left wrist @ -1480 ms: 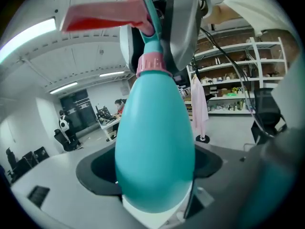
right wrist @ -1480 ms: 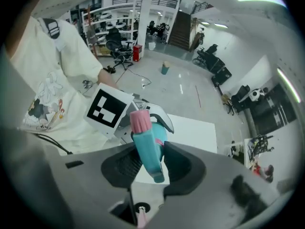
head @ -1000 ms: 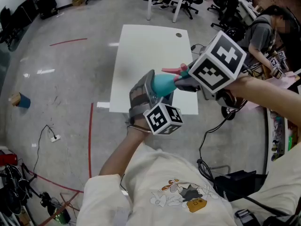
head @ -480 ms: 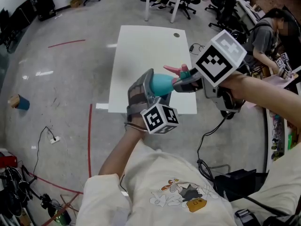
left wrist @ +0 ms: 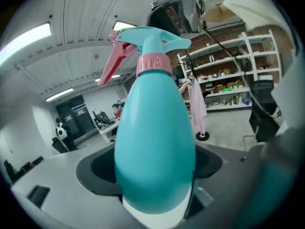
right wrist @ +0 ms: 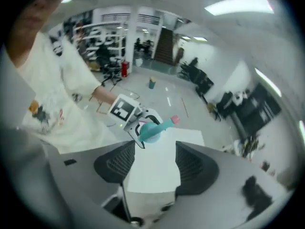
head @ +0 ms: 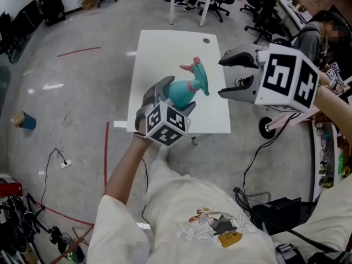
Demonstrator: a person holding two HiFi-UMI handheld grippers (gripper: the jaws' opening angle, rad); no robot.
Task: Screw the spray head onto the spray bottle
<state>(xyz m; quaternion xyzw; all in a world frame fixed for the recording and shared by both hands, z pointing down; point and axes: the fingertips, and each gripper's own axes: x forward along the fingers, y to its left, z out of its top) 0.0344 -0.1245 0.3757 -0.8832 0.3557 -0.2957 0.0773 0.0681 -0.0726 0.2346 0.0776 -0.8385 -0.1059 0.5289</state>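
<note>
Teal spray bottle (head: 183, 91) tilted in left gripper (head: 171, 98); right gripper (head: 222, 77) opening.

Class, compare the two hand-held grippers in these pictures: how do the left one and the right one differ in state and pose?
The left hand-held gripper is shut on the teal spray bottle. The right hand-held gripper has its jaws opening, with nothing between them. The left one touches the bottle, while the right one stands apart from it, with its jaws aimed toward it. Each carries a marker cube.

White table (head: 165, 70), on grey floor (head: 71, 120)
</note>
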